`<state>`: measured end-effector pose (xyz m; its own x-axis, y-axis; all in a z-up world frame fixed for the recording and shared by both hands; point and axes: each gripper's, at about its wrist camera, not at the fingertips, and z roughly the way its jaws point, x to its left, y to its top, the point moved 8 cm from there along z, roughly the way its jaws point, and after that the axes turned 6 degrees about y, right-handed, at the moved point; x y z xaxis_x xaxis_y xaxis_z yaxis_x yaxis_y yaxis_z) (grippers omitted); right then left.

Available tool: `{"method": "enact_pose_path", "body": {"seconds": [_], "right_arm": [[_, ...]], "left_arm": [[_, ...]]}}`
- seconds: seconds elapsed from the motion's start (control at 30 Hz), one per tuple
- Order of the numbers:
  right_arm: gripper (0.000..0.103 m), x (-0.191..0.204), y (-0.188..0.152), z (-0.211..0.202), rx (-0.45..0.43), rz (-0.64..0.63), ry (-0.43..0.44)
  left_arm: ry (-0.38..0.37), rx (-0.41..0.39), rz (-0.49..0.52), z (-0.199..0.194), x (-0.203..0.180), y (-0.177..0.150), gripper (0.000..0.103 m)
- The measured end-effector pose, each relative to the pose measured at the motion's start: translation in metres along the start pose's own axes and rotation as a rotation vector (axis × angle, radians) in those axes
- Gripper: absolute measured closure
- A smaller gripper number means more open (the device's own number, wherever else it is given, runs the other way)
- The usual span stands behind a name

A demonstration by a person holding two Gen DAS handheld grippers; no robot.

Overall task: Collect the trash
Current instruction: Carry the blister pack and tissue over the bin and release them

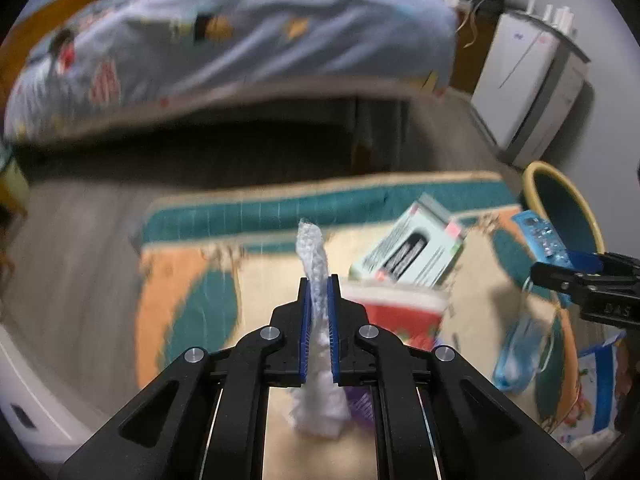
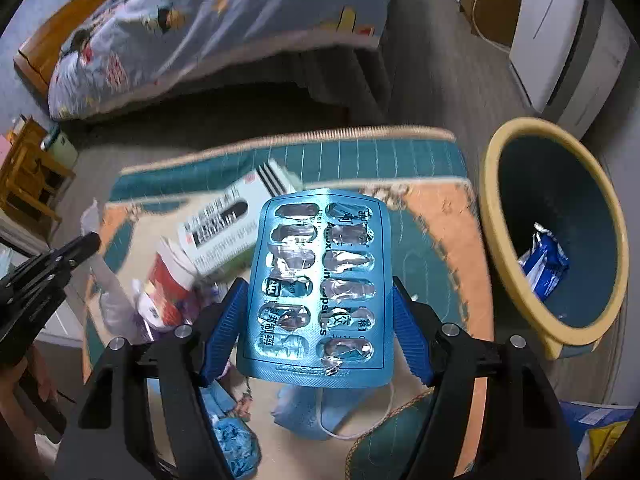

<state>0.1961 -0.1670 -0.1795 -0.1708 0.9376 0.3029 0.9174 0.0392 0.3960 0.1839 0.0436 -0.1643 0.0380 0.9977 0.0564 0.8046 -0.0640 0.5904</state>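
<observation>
My left gripper (image 1: 318, 280) is shut on a strip of white bubble wrap (image 1: 316, 256) and holds it above the rug. My right gripper (image 2: 320, 292) is shut on an empty blue blister pack (image 2: 316, 292), held above the rug, left of the yellow-rimmed bin (image 2: 496, 216). The bin holds a blue wrapper (image 2: 546, 262). In the left wrist view the right gripper (image 1: 576, 268) with the blister pack (image 1: 540, 236) is at the right, in front of the bin (image 1: 538, 168). On the rug lie a pale medicine box (image 2: 224, 232), a red-and-white carton (image 2: 168, 284) and a blue face mask (image 2: 316, 412).
A patterned rug (image 2: 440, 216) covers the wooden floor. A bed with a blue printed cover (image 2: 224, 24) stands behind it. A white appliance (image 2: 560, 40) is at the back right, a wooden stool (image 2: 28, 172) at the left. More wrappers (image 1: 600, 392) lie at the right.
</observation>
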Motion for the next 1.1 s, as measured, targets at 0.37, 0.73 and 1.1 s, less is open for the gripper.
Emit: {"method": "enact_pose_path", "body": {"seconds": [0.37,0.73,1.1], "right_arm": [[0.034,-0.020,0.036,-0.079,-0.172,0.015,0.005],[0.034,-0.074,0.044,-0.112,-0.242,0.048,-0.026],[0.034,-0.169,0.036,-0.127,-0.260,0.148,-0.111]], "left_arm": [[-0.033,-0.252,0.091,-0.078,-0.055,0.064,0.094],[-0.123,-0.293,0.179,-0.093,-0.144,0.080,0.094],[-0.210,-0.261,0.274,-0.080,-0.235,0.075,0.094]]}}
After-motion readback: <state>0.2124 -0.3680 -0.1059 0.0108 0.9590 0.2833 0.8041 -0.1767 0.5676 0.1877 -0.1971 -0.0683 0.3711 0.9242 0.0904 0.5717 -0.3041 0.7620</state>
